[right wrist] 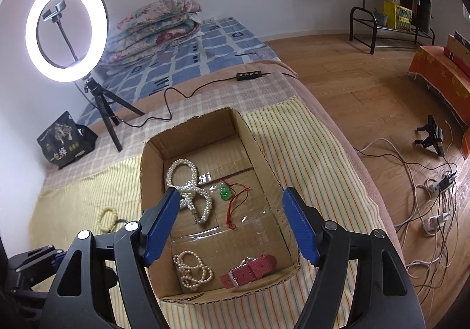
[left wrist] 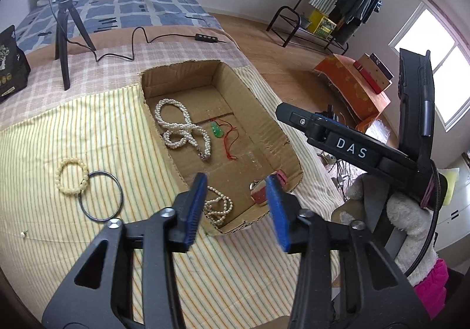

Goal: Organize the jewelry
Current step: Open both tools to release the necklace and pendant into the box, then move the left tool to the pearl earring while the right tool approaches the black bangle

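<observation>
Box (right wrist: 265, 152) on the bed: two pearl strands, jade pendant (right wrist: 224, 192), red watch (right wrist: 249, 270), all in. Still out, on the striped cloth left of it: bead bracelet (left wrist: 71, 175), ring (left wrist: 101, 196). My left claw (left wrist: 235, 211) half open, my right claw (right wrist: 232, 226) wide, both empty. Next, I judge: left claw low over the bracelet, pinch one side

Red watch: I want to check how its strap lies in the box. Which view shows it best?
The right wrist view: the red watch lies fully visible, strap stretched flat on the cardboard box floor. In the left wrist view, only part of it shows, behind a blue finger of the left gripper.
</observation>
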### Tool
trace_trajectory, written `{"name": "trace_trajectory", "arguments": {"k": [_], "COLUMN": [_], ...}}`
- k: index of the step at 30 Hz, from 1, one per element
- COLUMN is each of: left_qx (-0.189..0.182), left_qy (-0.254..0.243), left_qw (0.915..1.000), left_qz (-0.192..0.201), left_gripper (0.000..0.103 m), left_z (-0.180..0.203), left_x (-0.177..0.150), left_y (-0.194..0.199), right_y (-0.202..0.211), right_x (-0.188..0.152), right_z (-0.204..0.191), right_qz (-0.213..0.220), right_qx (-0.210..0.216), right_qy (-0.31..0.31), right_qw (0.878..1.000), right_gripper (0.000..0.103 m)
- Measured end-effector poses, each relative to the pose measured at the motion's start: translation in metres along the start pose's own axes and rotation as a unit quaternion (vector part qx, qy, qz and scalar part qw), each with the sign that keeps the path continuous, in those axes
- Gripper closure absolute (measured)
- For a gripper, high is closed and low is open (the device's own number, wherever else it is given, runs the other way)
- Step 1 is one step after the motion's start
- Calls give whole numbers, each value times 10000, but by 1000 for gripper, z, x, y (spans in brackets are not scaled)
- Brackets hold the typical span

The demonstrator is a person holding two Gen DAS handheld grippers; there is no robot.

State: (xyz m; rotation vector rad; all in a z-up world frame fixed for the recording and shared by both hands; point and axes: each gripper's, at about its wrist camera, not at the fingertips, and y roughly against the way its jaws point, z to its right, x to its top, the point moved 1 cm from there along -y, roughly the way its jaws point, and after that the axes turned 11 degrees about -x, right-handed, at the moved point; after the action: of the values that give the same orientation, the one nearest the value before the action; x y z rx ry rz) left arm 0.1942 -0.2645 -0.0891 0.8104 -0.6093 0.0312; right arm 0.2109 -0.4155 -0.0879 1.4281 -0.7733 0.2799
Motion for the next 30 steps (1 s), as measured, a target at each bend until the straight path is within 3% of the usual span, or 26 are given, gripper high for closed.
{"name": "trace_trajectory", "arguments": {"k": [4, 6, 16, 30], "left_qx": [123, 173, 430, 945], "left_qy": [-14, -15, -168, -78], "left_qw": [9999, 9998, 9989, 9945], "left_qz": [73, 115, 102, 438], "left_gripper": [36, 34, 34, 34], "left_z": [0, -1, -15, -72], "left_x": [-1, -2, -9, -20], "left_y": [6, 10, 29, 101], "right_y": [2, 3, 10, 43], "right_x": [-1, -1, -4, -14], "right_z": [-2, -1, -7, -37], "right_qz": [29, 37, 40, 370], "right_qx": [-17, -8, 107, 380], "right_qy": [17, 6, 27, 327], "right_qw": [10000, 10000, 9999, 9981], "right_gripper": [26, 26, 26, 26]}}
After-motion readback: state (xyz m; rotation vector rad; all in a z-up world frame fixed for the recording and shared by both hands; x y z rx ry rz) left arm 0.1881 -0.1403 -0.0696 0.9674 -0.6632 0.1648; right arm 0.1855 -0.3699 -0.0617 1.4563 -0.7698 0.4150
